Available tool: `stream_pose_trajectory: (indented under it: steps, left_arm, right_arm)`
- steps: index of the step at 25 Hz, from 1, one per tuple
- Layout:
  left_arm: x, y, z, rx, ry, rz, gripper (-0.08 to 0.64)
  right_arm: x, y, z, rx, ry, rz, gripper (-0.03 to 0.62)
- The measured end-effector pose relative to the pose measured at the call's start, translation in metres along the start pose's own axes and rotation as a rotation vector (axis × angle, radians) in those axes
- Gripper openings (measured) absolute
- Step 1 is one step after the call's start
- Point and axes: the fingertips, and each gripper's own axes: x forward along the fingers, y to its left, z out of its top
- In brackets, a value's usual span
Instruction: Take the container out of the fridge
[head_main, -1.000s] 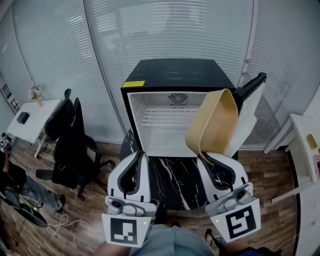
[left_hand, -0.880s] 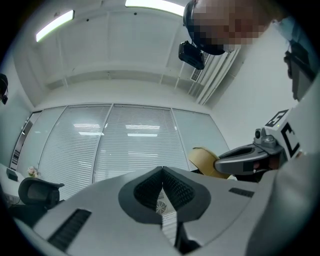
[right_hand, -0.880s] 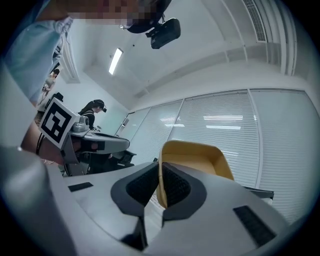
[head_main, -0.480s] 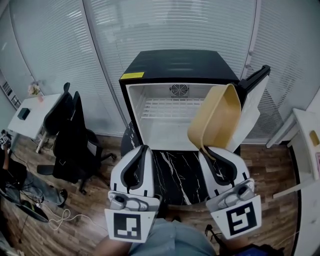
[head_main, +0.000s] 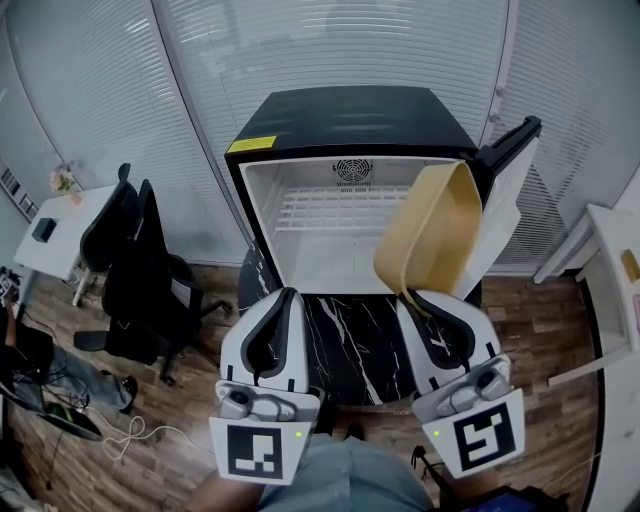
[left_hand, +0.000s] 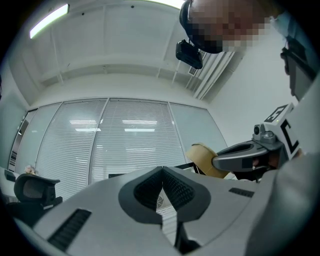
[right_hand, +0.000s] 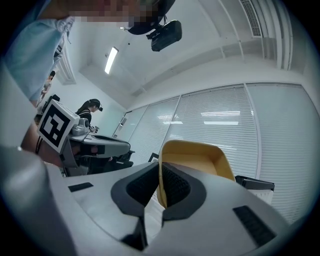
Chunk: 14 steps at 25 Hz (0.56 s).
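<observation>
Outside the fridge (head_main: 350, 115), container (head_main: 435, 235) stays pinched by its rim in right tongs (head_main: 413, 295), hardly shifted this last second; left tongs (head_main: 288, 293) closed, empty. Removal looks done.

No legible text, number or brand in any view.

- Yellow label (head_main: 250, 145): on the top front edge of the fridge (head_main: 350, 112), at its left corner, beyond the tips of the left hand-held gripper (head_main: 287, 293) and slightly to their left. Print too small to read.
- Left marker cube (head_main: 256, 455): at the rear of the left hand-held gripper. Black-and-white square pattern, no characters.
- Right marker cube (head_main: 484, 440): at the rear of the right hand-held gripper (head_main: 412, 298). Same kind of pattern, no characters.
- Both patterns also show in the gripper views, with nothing to read there.
</observation>
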Motion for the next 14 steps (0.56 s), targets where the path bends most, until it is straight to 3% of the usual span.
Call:
stream_pose_trajectory:
  steps: [14]
  left_arm:
    - [0.0064,-0.0021,-0.0060,0.004,0.015,0.000,0.014]
  right_arm:
    - [0.0031,-0.0057,-0.0027,0.007,-0.013,0.003,0.031]
